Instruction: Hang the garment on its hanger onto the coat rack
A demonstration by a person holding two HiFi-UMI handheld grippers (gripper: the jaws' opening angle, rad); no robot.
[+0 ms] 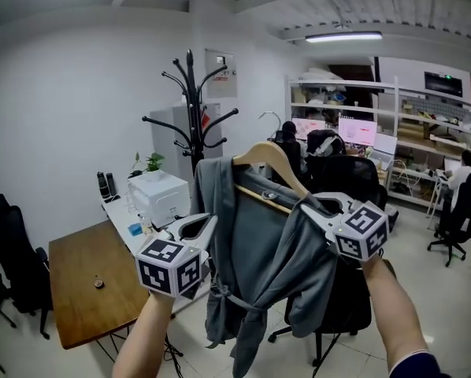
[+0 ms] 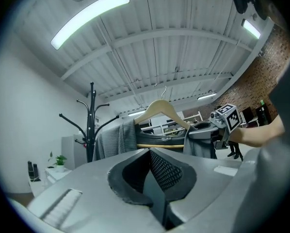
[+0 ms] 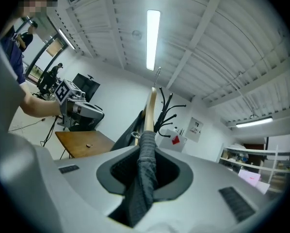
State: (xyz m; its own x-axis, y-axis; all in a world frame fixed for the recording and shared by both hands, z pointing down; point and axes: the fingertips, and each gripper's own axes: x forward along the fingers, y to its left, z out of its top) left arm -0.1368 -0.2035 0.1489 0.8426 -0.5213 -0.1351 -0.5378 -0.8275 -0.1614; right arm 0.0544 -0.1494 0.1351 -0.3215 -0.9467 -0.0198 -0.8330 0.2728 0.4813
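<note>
**Robe held up in front of the rack**

The right gripper (image 1: pixel 318 207) has its jaws pinched narrowly on the grey garment (image 1: pixel 251 250) where it drapes over one end of the wooden hanger (image 1: pixel 271 160), holding both in the air. The hanger hangs near the black coat rack (image 1: pixel 191 109), not yet on a peg. The left gripper (image 1: pixel 196 228) sits just beside the garment's other side, jaws together and empty.

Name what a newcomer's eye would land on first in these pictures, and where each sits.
A grey garment on a wooden hanger hangs at the centre of the head view, its shoulder clamped in the right gripper. Behind it, left of centre, stands a tall black coat rack.
</note>
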